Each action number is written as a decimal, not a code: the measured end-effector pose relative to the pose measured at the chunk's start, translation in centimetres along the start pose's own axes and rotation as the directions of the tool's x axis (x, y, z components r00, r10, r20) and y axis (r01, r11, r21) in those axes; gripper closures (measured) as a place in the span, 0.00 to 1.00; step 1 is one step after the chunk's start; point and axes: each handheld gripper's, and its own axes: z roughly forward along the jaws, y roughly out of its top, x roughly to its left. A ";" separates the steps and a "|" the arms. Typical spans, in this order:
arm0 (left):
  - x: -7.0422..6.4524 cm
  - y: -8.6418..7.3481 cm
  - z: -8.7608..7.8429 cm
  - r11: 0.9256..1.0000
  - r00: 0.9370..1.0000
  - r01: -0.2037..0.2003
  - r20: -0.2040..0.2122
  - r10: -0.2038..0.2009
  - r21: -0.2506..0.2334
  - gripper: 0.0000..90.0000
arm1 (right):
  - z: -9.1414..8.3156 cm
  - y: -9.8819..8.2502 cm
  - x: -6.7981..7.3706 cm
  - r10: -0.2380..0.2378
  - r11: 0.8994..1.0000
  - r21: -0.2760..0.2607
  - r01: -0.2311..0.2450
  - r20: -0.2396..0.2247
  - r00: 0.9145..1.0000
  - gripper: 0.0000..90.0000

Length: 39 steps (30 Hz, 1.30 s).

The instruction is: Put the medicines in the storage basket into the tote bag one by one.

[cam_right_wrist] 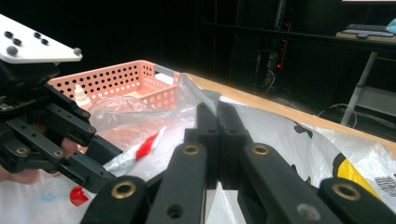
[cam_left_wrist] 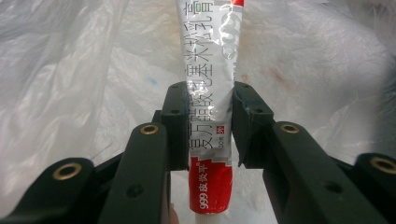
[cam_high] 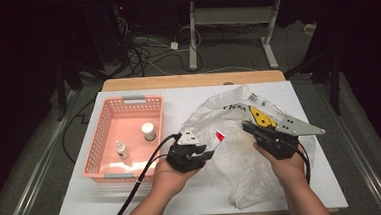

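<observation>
Forearms: two, entering at the near edge of the high view, one hand behind each gripper.
Table (cam_high: 134, 201): white top with a wooden strip along its far edge; carries everything listed below.
Plastic bag (cam_high: 242, 169): translucent white, crumpled, spread over the right half of the table; black print and a yellow patch on its far right part; both grippers work at it.
Basket (cam_high: 96, 143): pink, perforated walls, grey handles at near and far ends; stands on the left half of the table, just left of the bag.
Right gripper (cam_high: 252, 128): at the right of the bag, grey three-cornered plate on top; jaws clenched together on a fold of the bag's film, seen pinched between the pads in the right gripper view.
Left gripper (cam_high: 208, 145): near the middle of the table, at the bag's left edge, right of the basket; jaws grasping the tube across its body.
Tube (cam_left_wrist: 210, 93): white and silver ointment tube with red ends and Chinese print; held between the left pads, lying over the bag, its red tip pointing right and away.
Jar (cam_high: 149, 131): small, pale lid; upright inside the basket, far right part.
Dropper bottle (cam_high: 121, 149): small, white; upright inside the basket, near the jar, to its near left.
</observation>
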 end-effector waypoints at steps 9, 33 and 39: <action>-0.5 0.6 1.9 1.000 1.000 -0.016 -0.007 0.016 0.009 0.75 | 0.1 0.0 0.0 0.000 1.000 -0.002 0.000 0.002 1.000 1.00; -0.4 2.7 8.4 0.999 0.996 -0.036 -0.081 0.037 0.018 0.75 | 0.3 -0.1 -0.4 0.018 1.000 -0.013 -0.018 0.009 1.000 1.00; -0.1 2.8 9.7 1.000 0.996 -0.015 -0.091 0.016 0.005 0.75 | 0.1 -0.1 -0.6 0.026 1.000 -0.015 -0.026 0.012 1.000 1.00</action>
